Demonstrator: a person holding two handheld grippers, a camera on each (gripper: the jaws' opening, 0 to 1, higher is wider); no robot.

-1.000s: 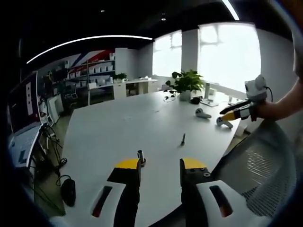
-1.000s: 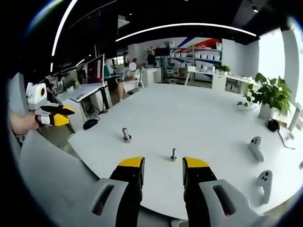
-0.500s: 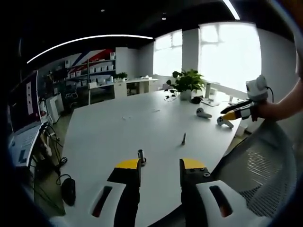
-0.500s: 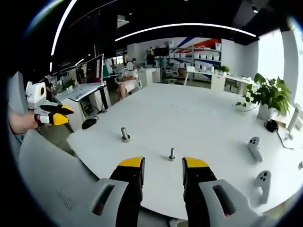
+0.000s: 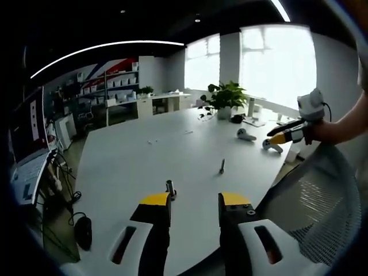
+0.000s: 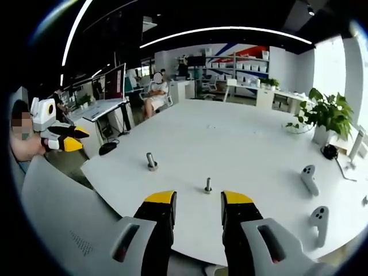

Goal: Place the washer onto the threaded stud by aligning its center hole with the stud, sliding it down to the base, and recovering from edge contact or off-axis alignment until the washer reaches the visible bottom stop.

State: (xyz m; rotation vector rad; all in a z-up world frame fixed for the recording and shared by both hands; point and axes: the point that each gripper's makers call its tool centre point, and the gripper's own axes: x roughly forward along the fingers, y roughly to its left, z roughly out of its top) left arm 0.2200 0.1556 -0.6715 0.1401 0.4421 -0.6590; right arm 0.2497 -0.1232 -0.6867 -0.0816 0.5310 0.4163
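Observation:
A short metal stud on a round base (image 5: 170, 189) stands on the white table (image 5: 132, 167) just past my left gripper (image 5: 194, 201), which is open and holds nothing. A thinner upright stud (image 5: 222, 167) stands farther out. In the right gripper view the thin stud (image 6: 208, 185) is straight ahead of my open, empty right gripper (image 6: 198, 200), and the thicker stud (image 6: 151, 161) is to its left. I cannot make out a loose washer. Each gripper appears in the other's view, held off the table's edge: the right gripper (image 5: 287, 133) and the left gripper (image 6: 64, 139).
Two white hand controllers (image 6: 309, 179) (image 6: 319, 218) lie on the right of the table, a potted plant (image 6: 330, 115) behind them. A grey mesh chair back (image 5: 322, 195) stands between me and the table edge. A person (image 6: 154, 95) sits at desks beyond.
Both views have drifted slightly with the hands. The studs and controllers stay where they were, and both grippers stay open.

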